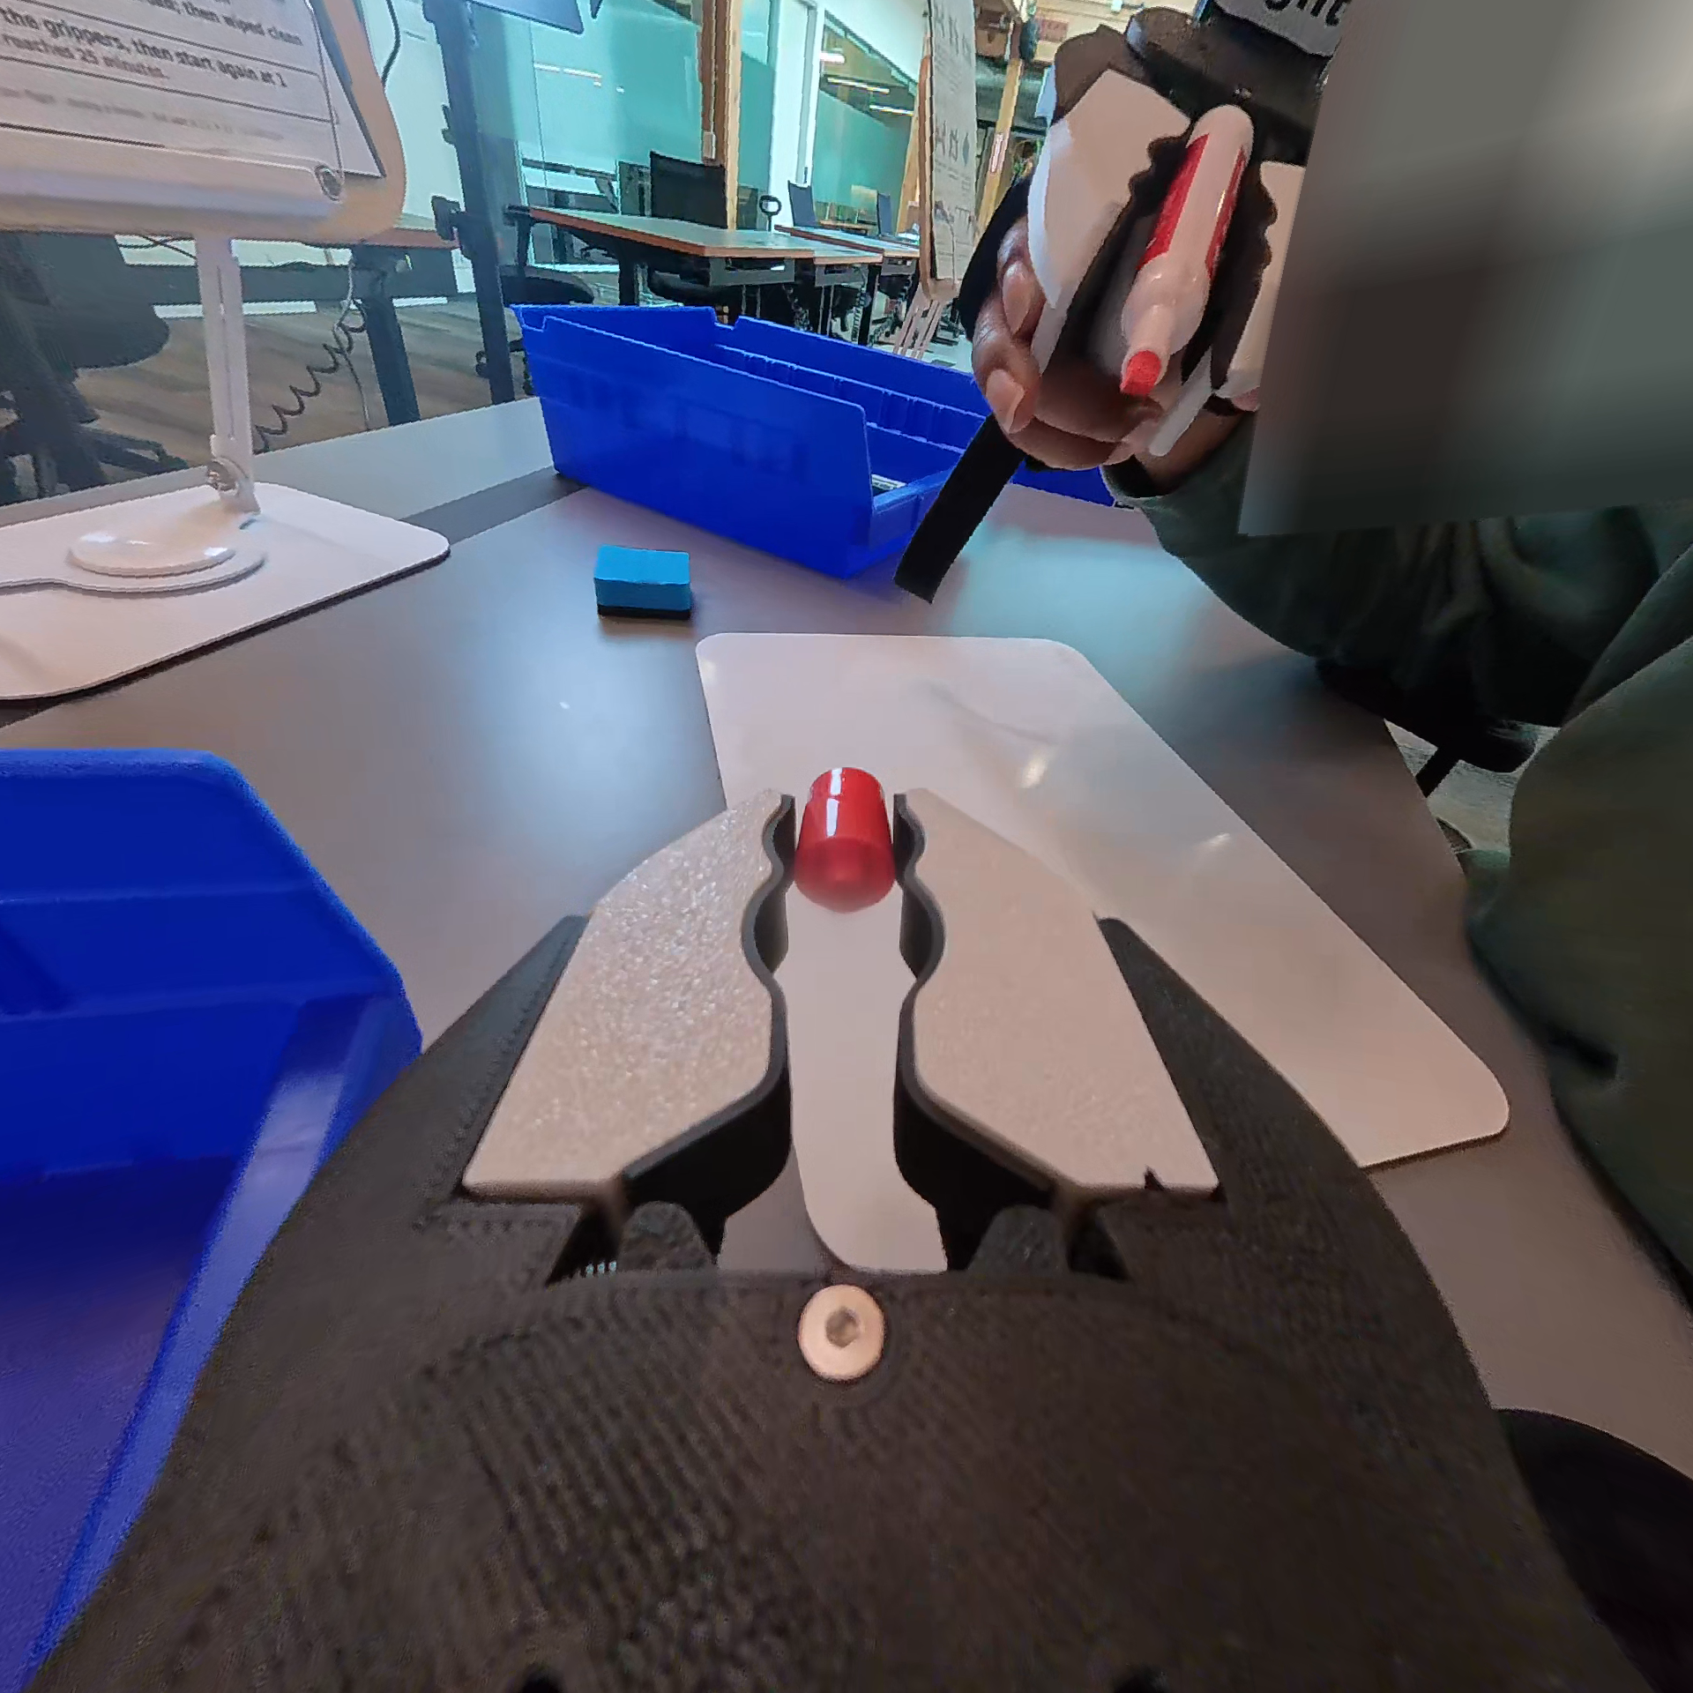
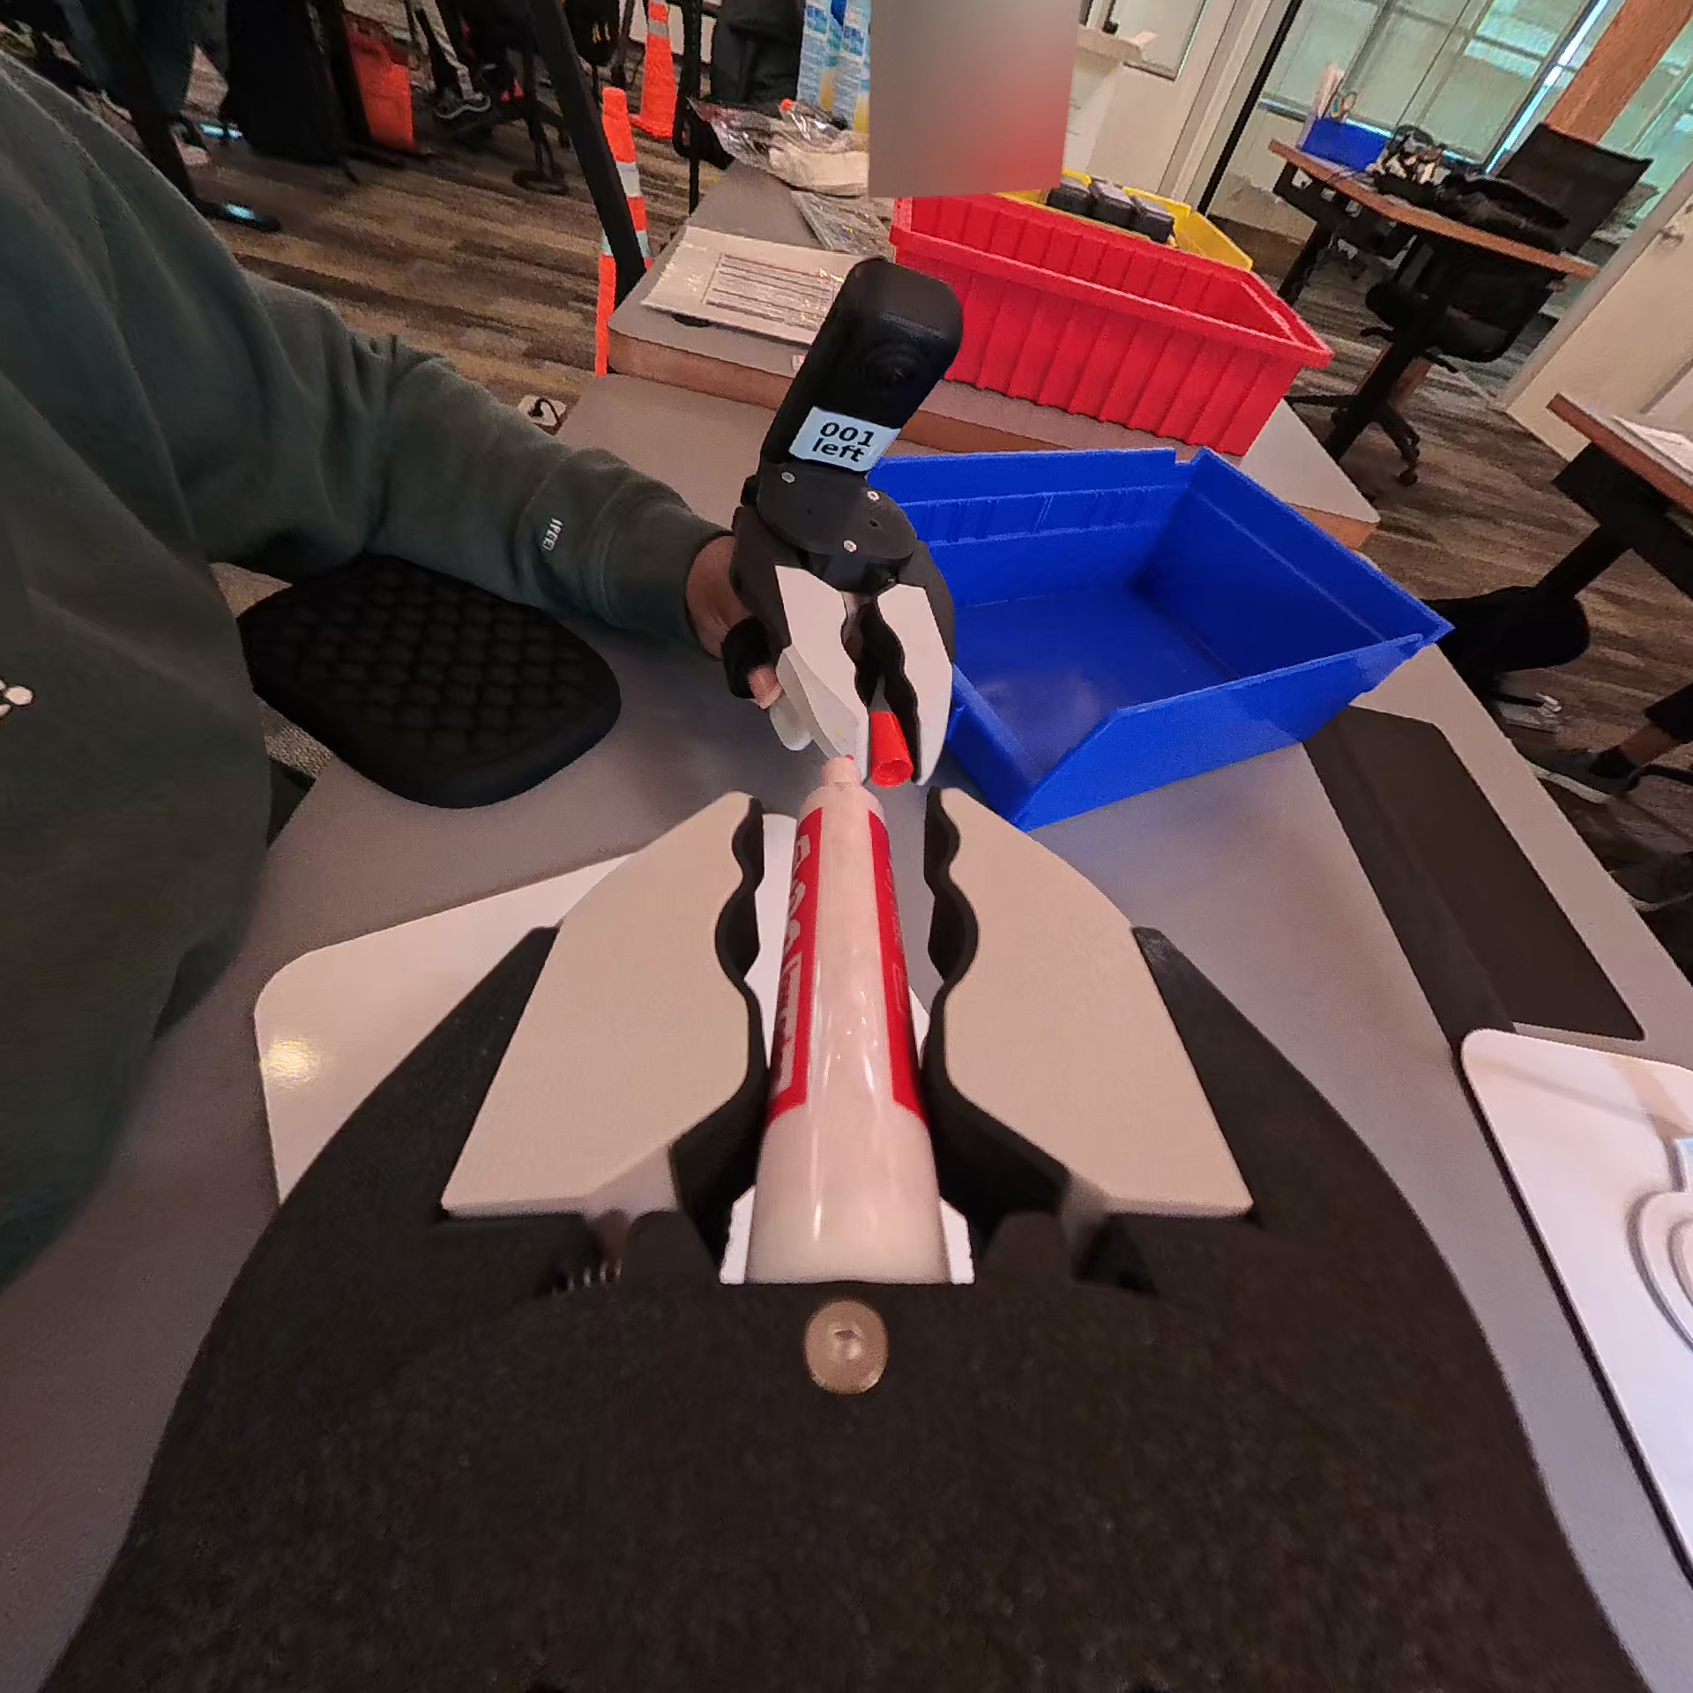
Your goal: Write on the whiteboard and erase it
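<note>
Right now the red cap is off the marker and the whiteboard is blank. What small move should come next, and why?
Probably lower the right gripper until the marker tip touches the whiteboard. The tip is bare and still high above the blank board, while the left gripper holds the red cap aside. The eraser waits on the table.

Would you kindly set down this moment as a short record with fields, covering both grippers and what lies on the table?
left gripper: fingers shut on small red plastic marker cap
right gripper: holds white-and-red marker pen lengthwise between fingers, red tip bare
white rounded whiteboard: flat on grey table, no marks visible
blue block eraser with black base: on table beyond whiteboard, untouched
blue plastic bins: one behind eraser, one at left gripper's side
</note>
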A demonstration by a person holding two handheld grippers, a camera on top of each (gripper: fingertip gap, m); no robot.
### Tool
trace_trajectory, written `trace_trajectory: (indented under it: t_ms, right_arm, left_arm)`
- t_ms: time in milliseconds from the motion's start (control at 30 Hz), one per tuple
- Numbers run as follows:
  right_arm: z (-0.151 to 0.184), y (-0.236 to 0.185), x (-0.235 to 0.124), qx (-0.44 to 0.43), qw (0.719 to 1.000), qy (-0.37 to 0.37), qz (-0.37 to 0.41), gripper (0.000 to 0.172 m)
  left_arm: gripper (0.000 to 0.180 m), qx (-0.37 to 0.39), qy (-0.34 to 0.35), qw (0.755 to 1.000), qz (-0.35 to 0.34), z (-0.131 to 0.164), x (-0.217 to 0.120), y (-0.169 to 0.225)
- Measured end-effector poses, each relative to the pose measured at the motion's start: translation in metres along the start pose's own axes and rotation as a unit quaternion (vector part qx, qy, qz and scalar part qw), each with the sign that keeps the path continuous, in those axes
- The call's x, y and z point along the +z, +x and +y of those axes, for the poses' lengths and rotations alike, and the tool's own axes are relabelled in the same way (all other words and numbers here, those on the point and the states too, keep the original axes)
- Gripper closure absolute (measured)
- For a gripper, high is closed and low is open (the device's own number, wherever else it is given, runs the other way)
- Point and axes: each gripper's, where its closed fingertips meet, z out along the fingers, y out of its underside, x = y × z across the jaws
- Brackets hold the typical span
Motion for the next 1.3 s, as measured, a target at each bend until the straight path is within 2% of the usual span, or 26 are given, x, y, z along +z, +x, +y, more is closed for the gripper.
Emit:
trace_trajectory:
  t_ms: [167, 333, 500, 700, 933, 1133, 1300]
  right_arm:
    - [0.009, 0.000, 0.006, 0.008, 1.000, -0.017, -0.001, 0.137]
    - [0.038, -0.004, 0.025, 0.035, 0.997, -0.068, -0.020, 0.137]
    - [0.056, -0.007, 0.039, 0.051, 0.993, -0.104, -0.035, 0.137]
    - [0.053, -0.009, 0.052, 0.041, 0.991, -0.117, -0.042, 0.137]
    - [0.055, -0.015, 0.073, 0.043, 0.989, -0.125, -0.063, 0.137]
    - [0.051, -0.014, 0.074, 0.044, 0.988, -0.138, -0.062, 0.137]
    - [0.066, -0.017, 0.071, 0.069, 0.980, -0.179, -0.050, 0.137]
  left_arm:
    - [0.160, 0.000, 0.010, 1.000, -0.004, -0.004, 0.000, 0.001]
    - [0.160, 0.021, 0.012, 1.000, -0.006, -0.010, 0.000, 0.006]
    - [0.160, 0.033, -0.009, 0.999, -0.006, -0.001, 0.001, 0.005]
    - [0.160, 0.046, -0.037, 0.998, -0.002, 0.015, 0.001, 0.004]
    - [0.160, 0.059, -0.044, 0.997, 0.004, 0.019, -0.002, 0.010]
    - [0.160, 0.065, -0.043, 0.997, 0.003, 0.020, -0.007, 0.011]
    - [0.160, 0.075, -0.051, 0.996, 0.002, 0.024, -0.013, 0.012]
